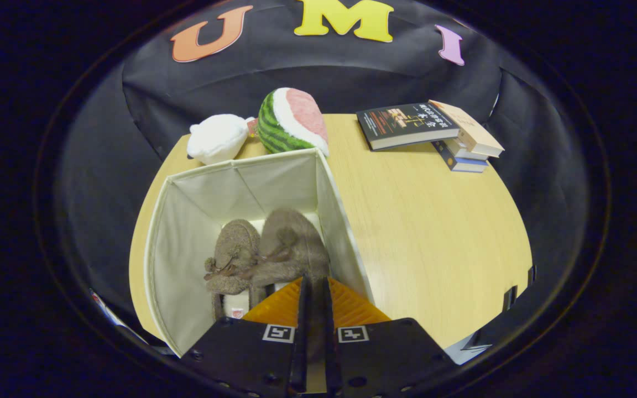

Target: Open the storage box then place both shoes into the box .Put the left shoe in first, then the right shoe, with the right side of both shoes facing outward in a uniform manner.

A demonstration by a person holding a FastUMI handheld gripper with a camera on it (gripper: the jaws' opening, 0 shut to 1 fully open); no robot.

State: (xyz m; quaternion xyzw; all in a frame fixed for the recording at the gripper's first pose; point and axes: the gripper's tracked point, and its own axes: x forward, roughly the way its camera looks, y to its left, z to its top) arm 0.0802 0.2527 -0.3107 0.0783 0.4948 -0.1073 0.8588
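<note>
An open white fabric storage box [184, 243] stands on the wooden table [434, 232]. Two grey-brown suede shoes lie side by side on its floor. The left-hand shoe [233, 251] has its lace bow towards me. The right-hand shoe [293, 243] lies against the box's right wall. My gripper [314, 283] hangs over the box's near edge, its fingers nearly together on the near end of the right-hand shoe, with a thin strip of grey-brown material between them.
Behind the box sit a watermelon-slice plush [291, 119] and a white plush [219, 138]. A black book [407, 124] and a small stack of books [470, 143] lie at the table's far right. Bare tabletop stretches right of the box.
</note>
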